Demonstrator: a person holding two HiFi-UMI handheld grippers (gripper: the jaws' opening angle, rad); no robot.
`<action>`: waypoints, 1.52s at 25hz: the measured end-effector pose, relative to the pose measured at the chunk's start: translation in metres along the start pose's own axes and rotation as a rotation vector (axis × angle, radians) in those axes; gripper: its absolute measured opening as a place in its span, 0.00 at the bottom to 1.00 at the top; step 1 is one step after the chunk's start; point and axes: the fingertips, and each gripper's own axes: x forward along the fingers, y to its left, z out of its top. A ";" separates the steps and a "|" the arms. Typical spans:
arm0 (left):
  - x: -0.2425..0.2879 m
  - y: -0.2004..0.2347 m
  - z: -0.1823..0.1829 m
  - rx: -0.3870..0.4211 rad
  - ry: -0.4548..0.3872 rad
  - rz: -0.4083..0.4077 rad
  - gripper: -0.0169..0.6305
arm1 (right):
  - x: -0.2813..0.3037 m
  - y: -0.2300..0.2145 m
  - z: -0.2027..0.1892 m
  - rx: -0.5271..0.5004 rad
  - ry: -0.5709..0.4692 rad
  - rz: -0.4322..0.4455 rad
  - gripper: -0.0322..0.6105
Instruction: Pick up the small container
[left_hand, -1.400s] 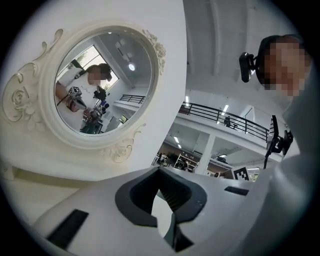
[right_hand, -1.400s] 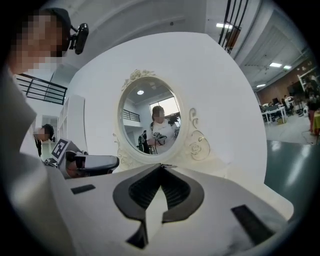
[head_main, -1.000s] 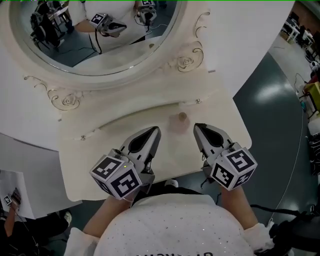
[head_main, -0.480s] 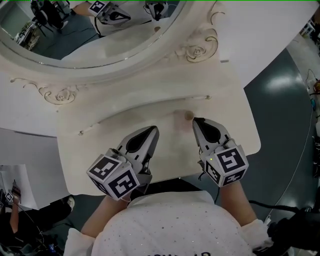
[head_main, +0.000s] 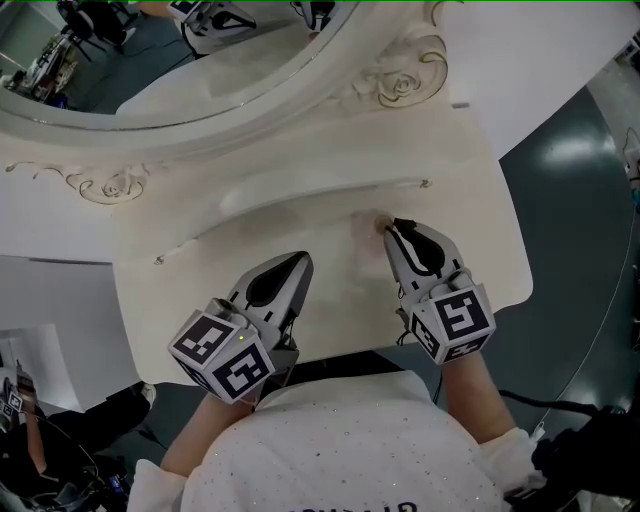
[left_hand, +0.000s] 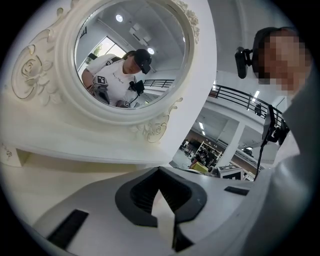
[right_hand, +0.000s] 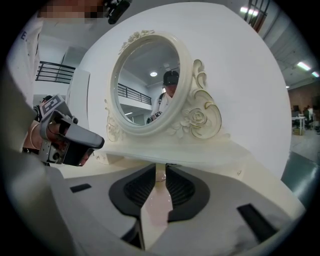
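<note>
The small container (head_main: 380, 221) is a pale, pinkish little pot on the cream vanity top (head_main: 200, 270), just below the raised mirror shelf. My right gripper (head_main: 391, 226) has its tips right at it and its jaws are opening. In the right gripper view the container (right_hand: 160, 174) shows in the narrow gap at the tips of that gripper (right_hand: 160, 167), and the pads do not press on it. My left gripper (head_main: 301, 261) rests over the vanity top to the left, well apart from the container, jaws together and empty. It also shows from the right gripper's camera (right_hand: 75, 141).
An oval mirror in an ornate cream frame (head_main: 395, 85) rises behind the shelf. The vanity top's right edge (head_main: 522, 270) drops to a dark green floor (head_main: 570, 200). The front edge lies close to the person's body.
My right gripper has moved forward until its tips reach the small container. The left gripper has stayed about where it was. The head view has shifted a little.
</note>
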 end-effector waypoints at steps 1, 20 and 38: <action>0.001 0.000 -0.001 0.003 0.005 0.000 0.03 | 0.001 0.000 -0.001 0.010 -0.001 0.009 0.18; -0.009 0.015 -0.013 -0.014 0.026 0.032 0.03 | 0.041 -0.002 -0.033 -0.026 0.016 -0.064 0.40; -0.030 0.007 -0.013 0.003 0.015 0.035 0.03 | 0.043 -0.007 -0.036 -0.060 0.056 -0.104 0.34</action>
